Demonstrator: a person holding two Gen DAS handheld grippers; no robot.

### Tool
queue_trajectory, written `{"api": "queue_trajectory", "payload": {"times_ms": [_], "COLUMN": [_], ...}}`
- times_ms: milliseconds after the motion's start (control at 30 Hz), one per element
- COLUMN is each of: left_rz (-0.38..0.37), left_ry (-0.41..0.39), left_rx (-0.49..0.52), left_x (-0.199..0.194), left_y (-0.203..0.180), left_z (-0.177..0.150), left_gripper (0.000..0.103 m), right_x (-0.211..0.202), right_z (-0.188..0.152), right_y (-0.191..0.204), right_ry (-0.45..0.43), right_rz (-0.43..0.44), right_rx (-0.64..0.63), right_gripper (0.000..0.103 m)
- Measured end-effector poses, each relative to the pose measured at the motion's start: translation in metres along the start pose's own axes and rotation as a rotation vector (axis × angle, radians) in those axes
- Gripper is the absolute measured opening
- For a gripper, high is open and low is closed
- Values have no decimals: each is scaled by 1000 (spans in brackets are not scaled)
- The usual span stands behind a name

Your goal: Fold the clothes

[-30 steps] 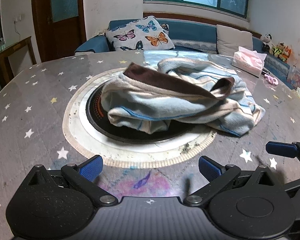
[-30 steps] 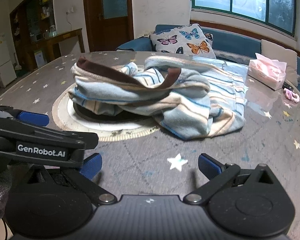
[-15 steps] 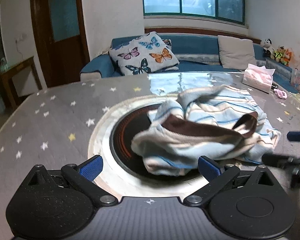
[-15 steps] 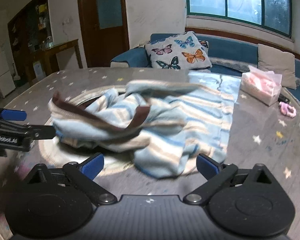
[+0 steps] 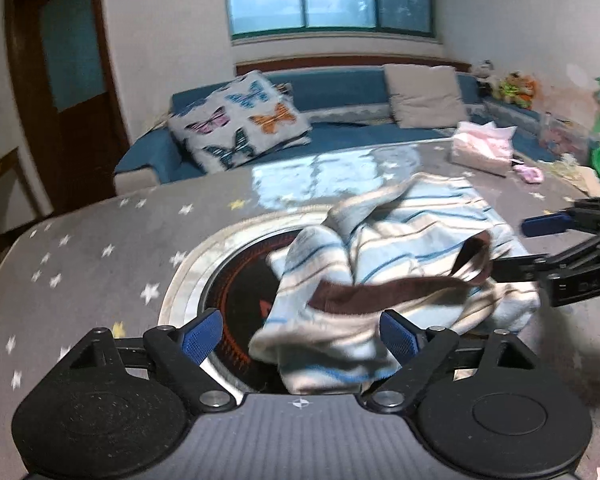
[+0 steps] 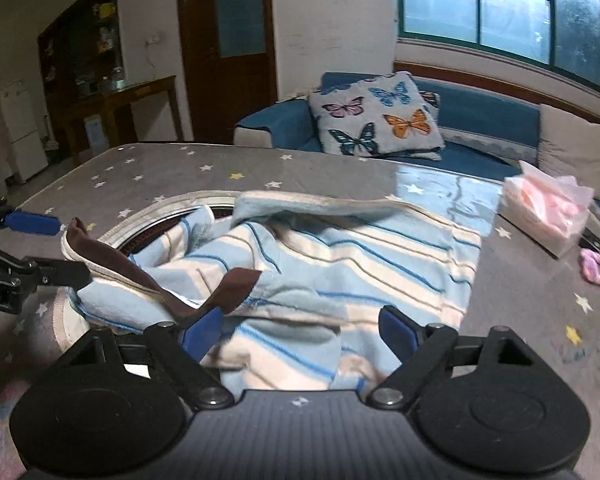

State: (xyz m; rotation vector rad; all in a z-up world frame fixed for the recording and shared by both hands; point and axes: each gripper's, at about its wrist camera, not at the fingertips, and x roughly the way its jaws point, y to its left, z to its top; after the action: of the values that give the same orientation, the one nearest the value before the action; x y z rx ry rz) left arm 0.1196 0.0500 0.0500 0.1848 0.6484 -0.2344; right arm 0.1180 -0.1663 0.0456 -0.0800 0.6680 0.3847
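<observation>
Two claws spread wide | our left gripper (image 5: 300, 334) and right gripper (image 6: 300, 330) flank the crumpled striped garment (image 6: 320, 272) | we judge: placed to pinch its edges.

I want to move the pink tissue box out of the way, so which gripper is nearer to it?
Right. The right gripper sits over the striped garment's side facing the tissue box; the left gripper is at the garment's opposite side, by the round inset.

The striped garment (image 5: 384, 276) hides part of the round hotplate (image 5: 244, 284) beneath it.
</observation>
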Motion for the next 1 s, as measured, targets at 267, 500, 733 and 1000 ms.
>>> {"api": "queue_trajectory", "payload": {"times_ms": [267,500,733,1000], "left_rz": [-68,-148,-131,-164], "left_ry": [26,10,-70,-71], "left_rx": [92,89,118,185], "left_x": [13,16,-23,-83], "left_y": [-2,-9,-16,-25], "left_z": [1,-3,-11,-43], "left_gripper": [76,26,21,20], "right_x": [17,9,-36,-112], "right_z": [4,2,2,-24], "right_y": [-7,-6,2,21], "right_ry": [47,33,-46,-27], "right_rz": [99,137,163,233], "right_rx": [-3,25,-5,-163], "right_gripper": [59,16,8,8]}}
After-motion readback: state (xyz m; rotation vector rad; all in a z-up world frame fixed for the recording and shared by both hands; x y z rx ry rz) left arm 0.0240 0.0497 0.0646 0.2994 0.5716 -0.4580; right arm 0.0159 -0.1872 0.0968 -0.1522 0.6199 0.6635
